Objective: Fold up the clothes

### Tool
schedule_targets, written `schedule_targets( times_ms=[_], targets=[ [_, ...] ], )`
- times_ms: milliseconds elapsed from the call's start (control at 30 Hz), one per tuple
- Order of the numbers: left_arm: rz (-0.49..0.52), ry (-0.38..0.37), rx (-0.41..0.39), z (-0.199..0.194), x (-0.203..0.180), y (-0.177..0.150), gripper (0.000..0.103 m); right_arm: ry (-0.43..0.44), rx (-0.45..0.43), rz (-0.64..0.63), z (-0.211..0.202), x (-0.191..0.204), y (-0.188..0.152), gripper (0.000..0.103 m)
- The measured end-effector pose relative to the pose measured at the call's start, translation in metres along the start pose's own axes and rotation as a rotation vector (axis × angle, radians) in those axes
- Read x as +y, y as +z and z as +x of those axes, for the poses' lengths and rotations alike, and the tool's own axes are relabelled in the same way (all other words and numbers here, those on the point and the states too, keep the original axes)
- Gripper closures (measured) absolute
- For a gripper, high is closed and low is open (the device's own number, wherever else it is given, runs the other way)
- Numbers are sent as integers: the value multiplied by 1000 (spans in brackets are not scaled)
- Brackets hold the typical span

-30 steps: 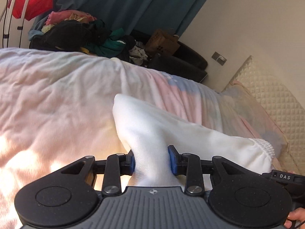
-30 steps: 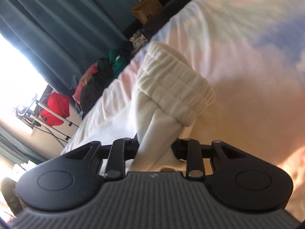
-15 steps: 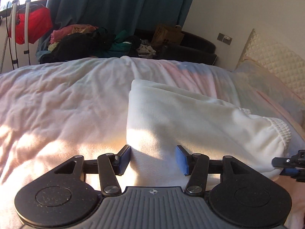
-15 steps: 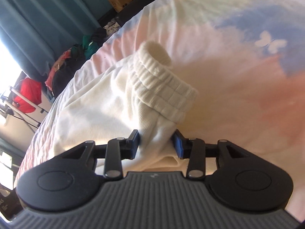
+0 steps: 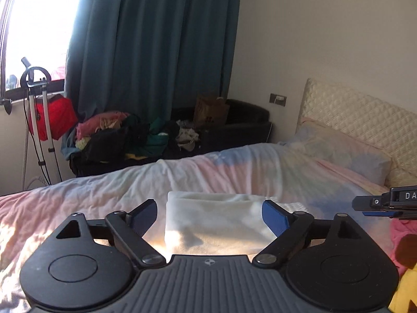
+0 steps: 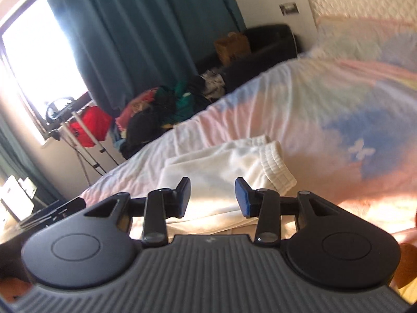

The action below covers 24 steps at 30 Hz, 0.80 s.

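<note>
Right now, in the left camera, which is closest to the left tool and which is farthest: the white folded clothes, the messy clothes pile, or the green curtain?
From the left tool:
1. White folded clothes, on the bed between its open fingers.
2. Messy clothes pile, beyond the bed, left.
3. Green curtain, behind the pile, by the window.

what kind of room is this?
Almost certainly a home bedroom: a bed with a quilted headboard and pillow, teal curtains, and a heap of clothes by the window.
</note>
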<state>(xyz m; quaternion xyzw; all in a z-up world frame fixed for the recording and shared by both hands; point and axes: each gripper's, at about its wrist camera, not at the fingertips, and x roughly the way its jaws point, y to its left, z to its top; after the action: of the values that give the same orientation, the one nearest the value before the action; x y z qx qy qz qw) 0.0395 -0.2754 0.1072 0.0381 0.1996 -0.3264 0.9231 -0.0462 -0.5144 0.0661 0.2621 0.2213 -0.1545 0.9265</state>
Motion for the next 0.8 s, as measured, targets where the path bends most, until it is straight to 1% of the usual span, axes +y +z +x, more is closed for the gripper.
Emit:
schedule_targets(
  times_ms=[33,67,100,133,200,233,300,467,600,700,800],
  targets=[
    [5,0,-18,-15,-6,2,6,12,-10,-11,-12,5,0,57],
    [10,1,-36,-30,-12,4,2,29,-22,-25,-26,10,1,49],
    [15,3,-53,-45,-18,6,0,44,-40,-40,-39,15,0,26],
    [17,7,-66,-57,-23,8,0,58,-58,-56,-52,20,-1,10],
    [13,15,-86,-81,-32,9,0,66,-111,-115,-78,31,-4,2],
    [4,19,-94,-93,-36,10,0,61,-134,-144,-88,37,-6,0],
    [-3,23,-106,-113,-41,7,0,63,-194,-201,-110,49,-15,0],
    [19,40,-127,-154,-52,-7,0,86,-270,-281,-140,70,-43,0],
    [15,45,-149,-179,-49,-25,0,81,-309,-290,-150,73,-65,0],
    [21,64,-170,-192,-44,-40,0,68,-308,-306,-145,73,-82,0],
    [29,89,-183,-197,-38,-54,0,51,-313,-307,-138,69,-100,0]
  ],
)
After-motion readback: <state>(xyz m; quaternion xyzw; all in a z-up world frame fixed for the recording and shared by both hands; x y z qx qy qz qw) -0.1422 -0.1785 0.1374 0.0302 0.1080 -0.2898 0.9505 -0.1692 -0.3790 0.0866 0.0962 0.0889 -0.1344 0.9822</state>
